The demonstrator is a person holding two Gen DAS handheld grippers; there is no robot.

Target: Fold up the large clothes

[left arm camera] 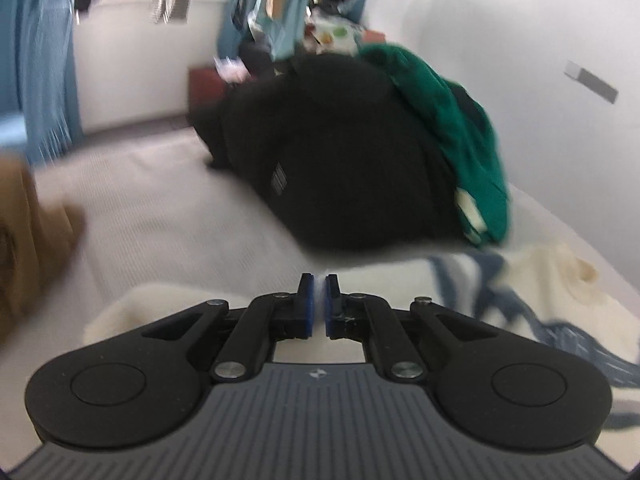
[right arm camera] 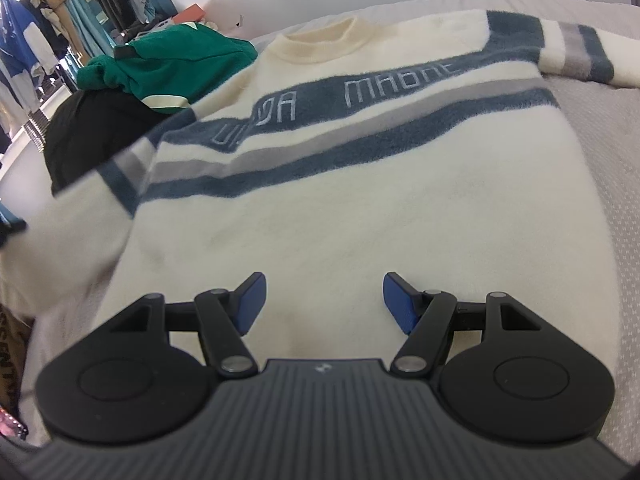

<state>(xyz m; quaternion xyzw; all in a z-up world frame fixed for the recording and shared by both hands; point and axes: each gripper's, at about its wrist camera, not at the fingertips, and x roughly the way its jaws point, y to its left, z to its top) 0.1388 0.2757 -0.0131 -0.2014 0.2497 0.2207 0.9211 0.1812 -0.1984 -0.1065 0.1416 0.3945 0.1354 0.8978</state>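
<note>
A home bedroom: bed (right arm camera: 592, 184) beside a rail of hanging clothes (right arm camera: 36, 28).

blur: left wrist view smeared | sweater (left arm camera: 552, 280): pattern streaked | black pile (left arm camera: 340, 152): label unreadable | brown cloth (left arm camera: 36, 232): cut by left edge | right wrist view: sweater (right arm camera: 360, 184) left sleeve blurred, right cuff cut off, lettering partly illegible

Grey bedspread (right arm camera: 592, 184), hanging clothes rail (right arm camera: 36, 32), white wall (left arm camera: 500, 20)
</note>
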